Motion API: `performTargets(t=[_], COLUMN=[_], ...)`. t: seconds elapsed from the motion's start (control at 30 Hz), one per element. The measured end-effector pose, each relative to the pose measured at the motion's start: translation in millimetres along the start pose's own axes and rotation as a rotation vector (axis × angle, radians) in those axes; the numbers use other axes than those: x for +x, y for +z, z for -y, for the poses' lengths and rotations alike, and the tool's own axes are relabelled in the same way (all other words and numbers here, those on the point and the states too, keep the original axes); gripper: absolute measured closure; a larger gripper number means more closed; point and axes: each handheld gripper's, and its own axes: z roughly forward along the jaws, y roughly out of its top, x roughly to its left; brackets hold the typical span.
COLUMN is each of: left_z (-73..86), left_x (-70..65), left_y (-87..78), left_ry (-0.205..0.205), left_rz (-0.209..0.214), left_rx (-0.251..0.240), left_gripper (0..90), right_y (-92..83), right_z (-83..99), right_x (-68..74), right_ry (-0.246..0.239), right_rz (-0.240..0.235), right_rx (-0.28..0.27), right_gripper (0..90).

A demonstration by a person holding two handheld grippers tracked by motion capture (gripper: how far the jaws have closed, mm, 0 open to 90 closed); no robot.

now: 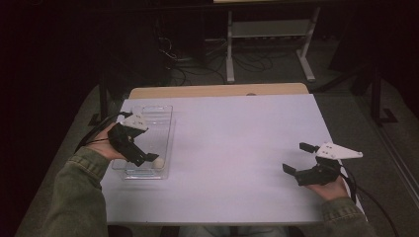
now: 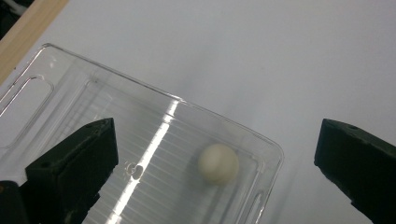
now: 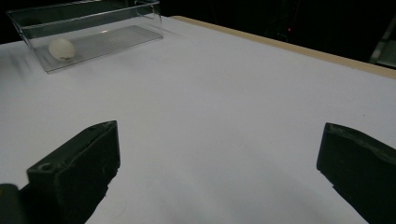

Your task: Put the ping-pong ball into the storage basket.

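a small white ball (image 2: 218, 164) lies in a clear plastic tray (image 1: 163, 118) at the left of the frame. the left gripper (image 1: 146, 159) hovers over it, jaws wide apart. the right gripper (image 1: 296, 159) waits, jaws apart, at lower right. best to descend straight, centre the ball, then close gently so it cannot roll.

Both tongs held with jaws spread, one at each side of the surface.

The left tongs (image 1: 148, 159) sit at the near left, angled down and to the right, gripped by the left hand (image 1: 106, 145); the green-sleeved left forearm (image 1: 79, 192) enters from the bottom left. In the left gripper view both jaws stand wide apart with nothing gripped. The right tongs (image 1: 296, 158) sit at the near right, pointing left, jaws spread, carried by the right hand (image 1: 332, 186); its grey plate faces up.
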Motion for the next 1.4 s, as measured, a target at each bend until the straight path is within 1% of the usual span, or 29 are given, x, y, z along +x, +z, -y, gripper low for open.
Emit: performTargets(t=[0.03,0.17,0.27,0.37,0.43,0.47,0.5,0.53,0.57,0.63,0.73,0.77,0.8,0.9,0.97,1.07,1.13,1.2,1.33,1.4], left_z=[2.6,10.0,14.5,19.6,22.9,24.4,24.4,28.4,30.2,33.9,35.7,40.7,40.7,47.0,50.4,57.0,62.0,66.9,75.4,79.2], left_x=[-0.9,-3.6,-5.1,-7.3,-9.0,-9.9,-9.9,-11.1,-12.1,-13.4,-14.2,-16.8,-16.8,-20.5,-24.0,-30.7,-33.6,-35.0,-36.8,-37.7], left_y=[0.3,1.0,-0.1,0.1,0.5,0.6,0.6,-0.5,-0.2,0.6,1.0,1.8,1.8,1.5,1.2,1.1,2.1,2.3,0.7,0.2], left_ry=[-0.012,-0.015,-0.025,-0.034,-0.036,-0.043,-0.043,-0.056,-0.061,-0.061,-0.061,-0.071,-0.071,-0.084,-0.086,-0.095,-0.103,-0.120,-0.165,-0.179], left_rz=[-0.002,-0.007,-0.022,-0.030,-0.028,-0.030,-0.030,-0.032,-0.037,-0.030,-0.030,-0.034,-0.034,-0.040,-0.063,-0.062,-0.071,-0.081,-0.101,-0.106], left_rx=[-0.007,-0.011,-0.036,-0.042,-0.048,-0.059,-0.059,-0.082,-0.090,-0.089,-0.084,-0.089,-0.089,-0.114,-0.134,-0.168,-0.178,-0.196,-0.259,-0.277], left_gripper=[0.0,0.0,0.0,0.0,0.0,0.0,0.0,0.0,0.0,0.0,0.0,0.0,0.0,0.0,0.0,0.0,0.0,0.0,0.0,0.0], right_y=[0.0,0.5,0.6,0.1,0.2,0.3,0.3,0.6,0.6,0.5,0.5,0.7,0.7,0.6,0.5,0.6,0.9,1.0,1.0,1.1], right_z=[0.0,0.1,0.1,0.0,0.2,0.1,0.1,0.0,0.1,0.1,0.0,0.1,0.1,0.1,0.1,0.2,0.3,0.3,0.3,0.3], right_x=[0.1,0.3,0.4,0.1,0.2,0.4,0.4,0.8,0.8,0.5,0.3,0.4,0.4,0.4,0.3,0.3,0.4,0.6,0.7,0.5], right_ry=[0.001,0.002,0.001,0.001,0.002,0.001,0.001,-0.002,0.000,0.000,0.000,0.002,0.002,0.001,0.002,0.002,0.002,0.001,0.001,0.000], right_rz=[0.000,-0.001,0.000,0.001,0.000,-0.001,-0.001,-0.001,0.000,-0.001,-0.002,-0.001,-0.001,-0.001,-0.001,-0.001,-0.001,-0.001,-0.001,-0.002], right_rx=[0.001,0.003,0.004,0.000,0.003,0.003,0.003,0.002,0.004,0.003,0.001,0.002,0.002,0.002,0.002,0.002,0.003,0.004,0.004,0.005], right_gripper=[0.0,0.0,0.0,0.0,0.0,0.0,0.0,0.0,0.0,0.0,0.0,0.0,0.0,0.0,0.0,0.0,0.0,0.0,0.0,0.0])
